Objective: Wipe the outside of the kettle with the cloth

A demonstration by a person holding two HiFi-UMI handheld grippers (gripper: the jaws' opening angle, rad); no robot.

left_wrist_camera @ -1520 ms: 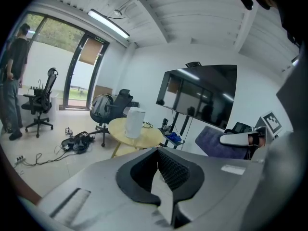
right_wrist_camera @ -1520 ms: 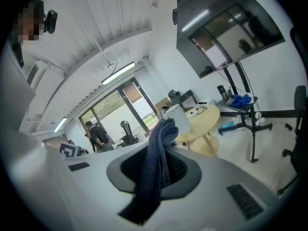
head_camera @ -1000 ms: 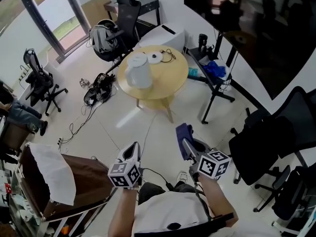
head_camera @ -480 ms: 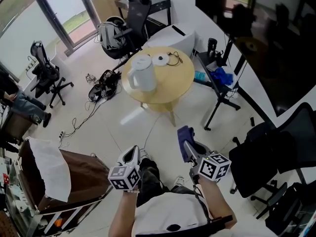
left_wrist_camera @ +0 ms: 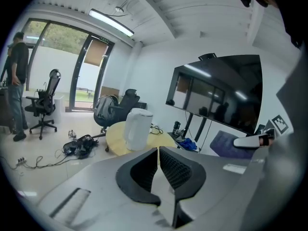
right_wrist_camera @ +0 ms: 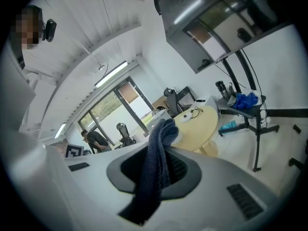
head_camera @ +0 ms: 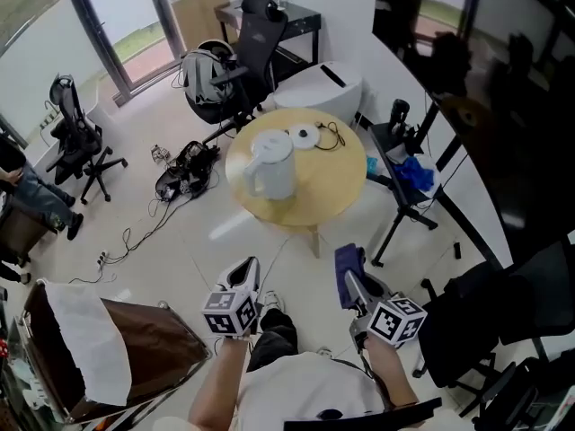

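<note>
A white kettle (head_camera: pixel 269 166) stands upright on the round wooden table (head_camera: pixel 332 187); the same kettle (left_wrist_camera: pixel 138 127) shows ahead in the left gripper view, and part of the kettle (right_wrist_camera: pixel 160 117) shows behind the cloth in the right gripper view. My left gripper (head_camera: pixel 243 275) is shut and empty, well short of the table. My right gripper (head_camera: pixel 349 281) is shut on a dark blue cloth (head_camera: pixel 347 270), and that cloth (right_wrist_camera: pixel 157 165) hangs in a fold between its jaws. Both grippers point towards the table from over the floor.
A white disc (head_camera: pixel 304 135) and a cable (head_camera: pixel 329 133) lie on the table behind the kettle. Office chairs (head_camera: pixel 256 39), a backpack (head_camera: pixel 205 74) and floor cables (head_camera: pixel 184 173) stand beyond it. A black stand (head_camera: pixel 409 164) is on the right, a brown crate (head_camera: pixel 135 348) on the left.
Both grippers and the view have moved forward towards the table, which now sits lower and nearer in the head view. The cloth stays in the right gripper.
</note>
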